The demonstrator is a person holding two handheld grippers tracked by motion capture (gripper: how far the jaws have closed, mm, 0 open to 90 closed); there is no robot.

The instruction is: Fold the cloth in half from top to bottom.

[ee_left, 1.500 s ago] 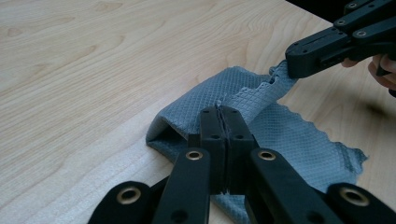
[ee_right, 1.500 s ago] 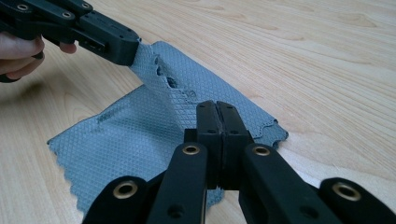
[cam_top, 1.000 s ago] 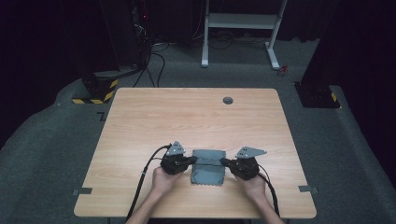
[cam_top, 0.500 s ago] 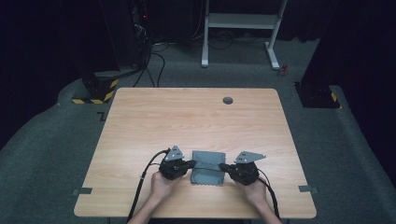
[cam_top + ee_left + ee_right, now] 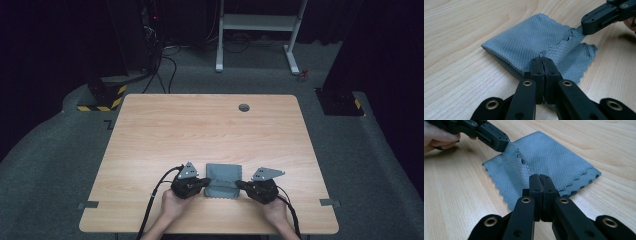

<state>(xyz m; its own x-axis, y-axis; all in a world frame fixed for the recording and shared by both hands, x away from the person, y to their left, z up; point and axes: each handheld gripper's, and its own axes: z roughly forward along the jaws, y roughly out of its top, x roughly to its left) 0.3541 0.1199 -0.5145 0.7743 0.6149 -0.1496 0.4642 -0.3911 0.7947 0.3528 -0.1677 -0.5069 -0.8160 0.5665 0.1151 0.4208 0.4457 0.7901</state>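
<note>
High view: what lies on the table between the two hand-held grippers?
A folded grey cloth lies between the left hand-held gripper and the right hand-held gripper; each pinches one of its near corners.

text: I read none | labels: none legible | brands: none on my grippers | numbers: none on the table [image 5: 210, 125]

Bright, even light on the table [image 5: 200, 130]; dark surroundings; near foreground slightly soft.

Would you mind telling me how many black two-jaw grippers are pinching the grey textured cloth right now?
2. The left gripper pinches the grey textured cloth at its left near edge; the right gripper pinches its right near edge.
</note>
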